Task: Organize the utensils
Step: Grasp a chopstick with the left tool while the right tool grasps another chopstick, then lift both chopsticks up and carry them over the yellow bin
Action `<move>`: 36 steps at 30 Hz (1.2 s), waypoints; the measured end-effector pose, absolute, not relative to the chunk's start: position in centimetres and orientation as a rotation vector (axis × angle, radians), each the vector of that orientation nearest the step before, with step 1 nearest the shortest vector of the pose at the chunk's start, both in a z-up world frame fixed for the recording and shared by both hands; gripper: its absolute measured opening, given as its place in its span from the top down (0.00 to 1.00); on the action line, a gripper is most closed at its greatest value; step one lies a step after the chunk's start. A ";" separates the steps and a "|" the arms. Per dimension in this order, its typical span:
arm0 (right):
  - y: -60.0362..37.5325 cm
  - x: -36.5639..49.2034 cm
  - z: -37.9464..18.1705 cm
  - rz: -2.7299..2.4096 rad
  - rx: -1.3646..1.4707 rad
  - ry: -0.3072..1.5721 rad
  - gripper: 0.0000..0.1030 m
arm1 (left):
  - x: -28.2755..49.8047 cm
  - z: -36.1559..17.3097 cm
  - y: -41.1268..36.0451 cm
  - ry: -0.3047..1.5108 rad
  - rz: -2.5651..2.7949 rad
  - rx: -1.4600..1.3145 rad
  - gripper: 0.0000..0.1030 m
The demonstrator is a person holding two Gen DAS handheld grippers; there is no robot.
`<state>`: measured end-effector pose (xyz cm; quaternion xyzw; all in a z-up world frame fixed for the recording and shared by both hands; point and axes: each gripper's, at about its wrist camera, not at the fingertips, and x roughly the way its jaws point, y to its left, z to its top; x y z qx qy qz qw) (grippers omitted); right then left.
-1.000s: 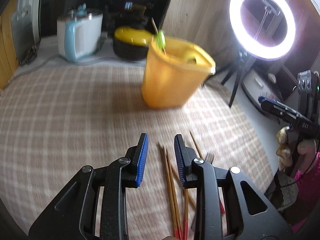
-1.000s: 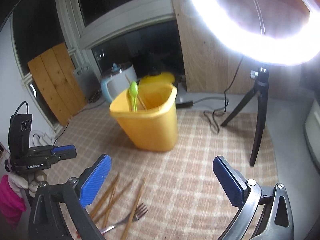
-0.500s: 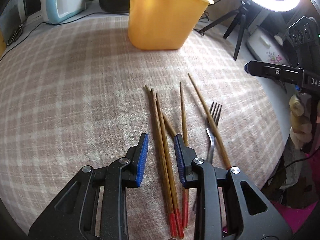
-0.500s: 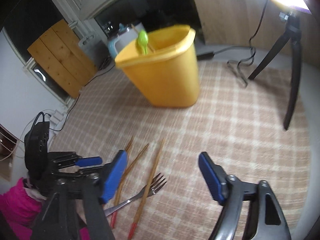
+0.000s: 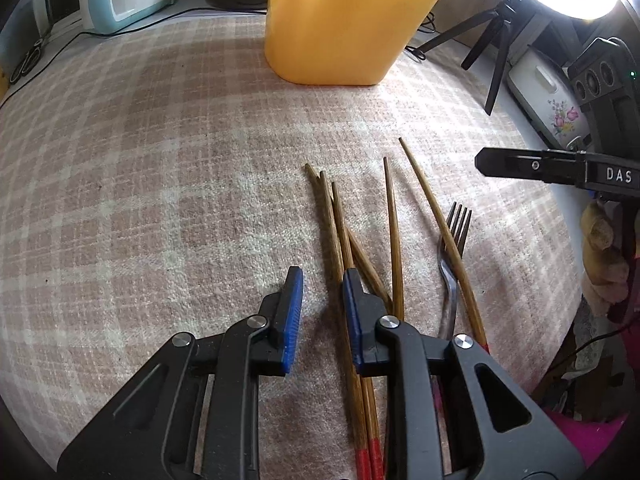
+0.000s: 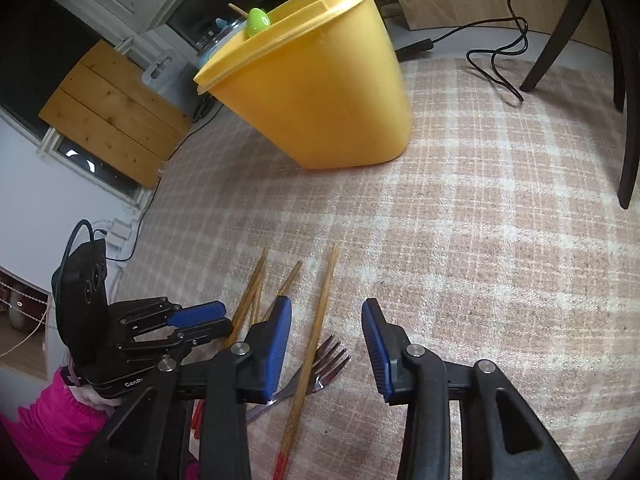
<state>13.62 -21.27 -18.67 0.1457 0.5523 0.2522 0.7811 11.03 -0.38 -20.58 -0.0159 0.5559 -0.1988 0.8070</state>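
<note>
Lying on the checked cloth [image 5: 160, 168] are five chopsticks [image 5: 394, 236], one fork [image 5: 450, 276]; both tools [image 5: 322, 312] [image 6: 326, 344] spread.

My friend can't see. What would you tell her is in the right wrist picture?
The open right gripper hovers over a metal fork and a red-tipped wooden chopstick lying across it on a checked tablecloth. Behind stands a yellow tub with a green spoon poking out, and the left gripper is nearby.

Fork [image 5: 451, 276] handle — under fingers [image 5: 404, 356]
</note>
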 end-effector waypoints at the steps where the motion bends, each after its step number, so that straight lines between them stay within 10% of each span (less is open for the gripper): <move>1: -21.2 13.7 -18.7 0.545 0.312 1.197 0.62 | 11.1 -20.5 -0.4 1.191 -0.425 -0.034 0.81; 29: -17.4 17.5 -22.4 0.583 0.340 1.379 0.76 | 15.1 -21.6 -2.3 1.317 -0.409 0.006 0.93; 36: -16.1 17.9 -22.7 0.553 0.319 1.405 0.96 | 15.0 -21.6 -0.5 1.308 -0.416 -0.101 0.96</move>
